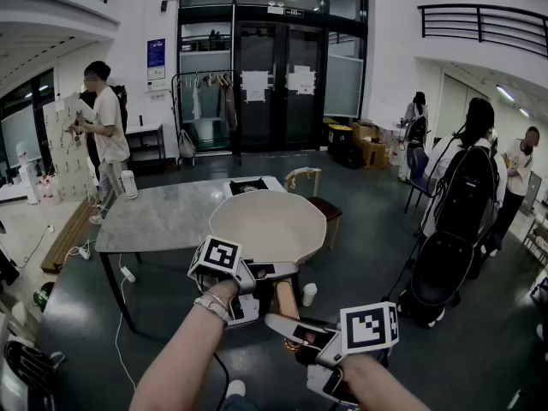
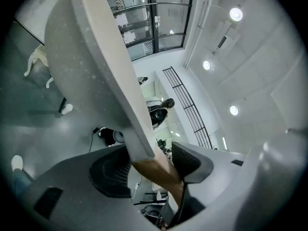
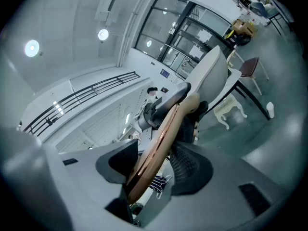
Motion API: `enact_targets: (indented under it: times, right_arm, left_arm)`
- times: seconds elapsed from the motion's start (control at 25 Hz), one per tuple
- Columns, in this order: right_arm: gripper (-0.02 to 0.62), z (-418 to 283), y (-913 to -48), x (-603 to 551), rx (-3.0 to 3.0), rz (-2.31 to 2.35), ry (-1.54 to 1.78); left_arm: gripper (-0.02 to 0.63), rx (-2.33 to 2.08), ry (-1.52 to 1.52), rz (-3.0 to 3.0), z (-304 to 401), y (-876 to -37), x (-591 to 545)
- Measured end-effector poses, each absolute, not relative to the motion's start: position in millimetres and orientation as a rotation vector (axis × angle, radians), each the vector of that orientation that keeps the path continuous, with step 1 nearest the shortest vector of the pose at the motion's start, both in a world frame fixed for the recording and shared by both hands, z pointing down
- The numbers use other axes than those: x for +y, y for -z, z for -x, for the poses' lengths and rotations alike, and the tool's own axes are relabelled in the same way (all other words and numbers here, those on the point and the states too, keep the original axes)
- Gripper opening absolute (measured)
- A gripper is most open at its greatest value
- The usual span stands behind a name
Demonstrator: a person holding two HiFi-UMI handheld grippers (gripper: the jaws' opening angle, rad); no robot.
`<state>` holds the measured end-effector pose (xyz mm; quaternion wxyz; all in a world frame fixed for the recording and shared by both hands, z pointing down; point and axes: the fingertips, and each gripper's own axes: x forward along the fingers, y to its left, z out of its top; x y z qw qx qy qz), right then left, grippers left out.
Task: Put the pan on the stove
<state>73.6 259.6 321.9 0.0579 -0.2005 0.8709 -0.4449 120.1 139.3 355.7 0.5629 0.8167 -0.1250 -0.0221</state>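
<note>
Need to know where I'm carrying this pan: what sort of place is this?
Probably an office or lab lobby rather than a home kitchen: tall glass doors, balcony railings overhead, and a lone marble table.

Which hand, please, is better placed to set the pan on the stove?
Left: the left tongs grip the handle beside the pan, nearest the stove; the right tongs hold its end.

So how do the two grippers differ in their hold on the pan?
The left gripper clamps the wooden handle where it joins the pan; the right gripper clamps its free end. The left one is farther from the person, the right one nearer. Both are shut on that handle.
</note>
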Motion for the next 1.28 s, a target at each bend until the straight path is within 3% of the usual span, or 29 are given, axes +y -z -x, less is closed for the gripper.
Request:
enact_targets:
  times: [0.52,1.28]
  right_arm:
    - [0.219,-46.2,-327.3,219.8,2.647,0.693,1.378]
    - [0.223,14.2,-342.8,73.3,2.598,0.751,1.433]
  left_arm:
    - [0.267,-0.317,0.053,-1.894,-90.9,-359.0,102.4]
    - [0.265,-0.282,0.074,-1.839,-37.2,-374.3,-41.7]
